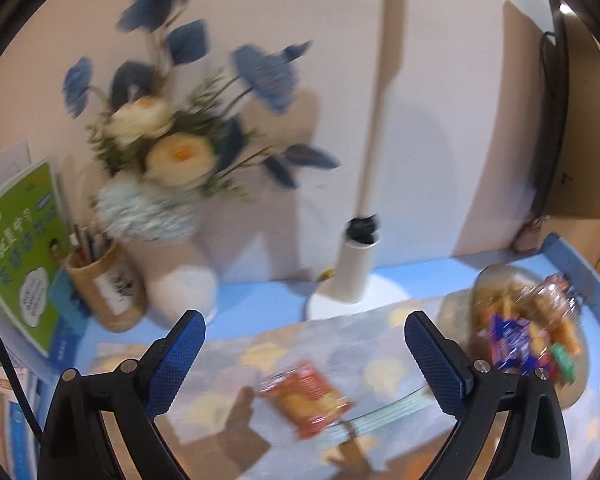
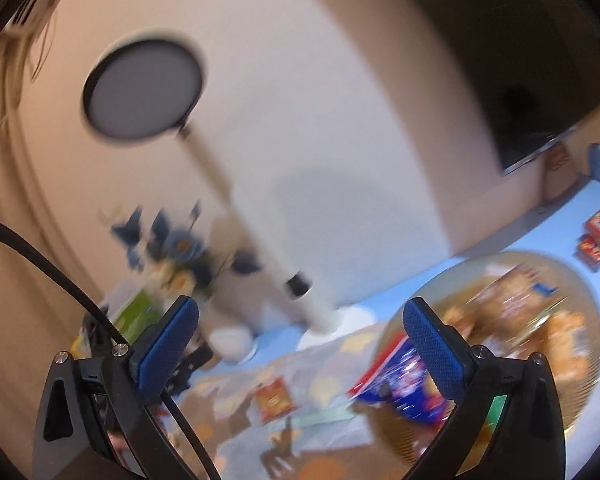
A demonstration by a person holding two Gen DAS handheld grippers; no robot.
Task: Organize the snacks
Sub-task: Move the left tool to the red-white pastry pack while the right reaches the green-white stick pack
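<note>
1. Left wrist view, blurred: left tool [image 1: 302,344] spread wide over the desk [image 1: 260,296], nothing between its blue pads [image 1: 172,364].
2. Red snack pack [image 1: 306,396] lying flat on the patterned mat [image 1: 340,344], below and between the fingers, touched by neither.
3. Clear bowl [image 1: 488,280] heaped with wrapped snacks [image 1: 524,336] at right, just beyond the right finger.
4. White lamp [image 1: 370,184] standing on its round base at the back of the desk; blue and cream flowers [image 1: 172,136] in a white vase to its left, a pen cup [image 1: 108,292] and a green book [image 1: 16,256] further left.
5. Right wrist view, tilted and heavily blurred: right tool [image 2: 300,344] likewise fully parted, gripping nothing.
6. Same red pack [image 2: 274,398] seen on the mat between the fingers, apart from both.
7. Bowl [image 2: 580,320] behind the right finger, a blue wrapper [image 2: 404,388] at its near rim; whether inside or on the rim, impossible to tell.
8. Several small red packs [image 2: 596,232] loose on the desk at far right, well apart from the bowl.
9. Lamp [image 2: 144,88] leaning across the frame, flowers [image 2: 184,248] at its foot.
</note>
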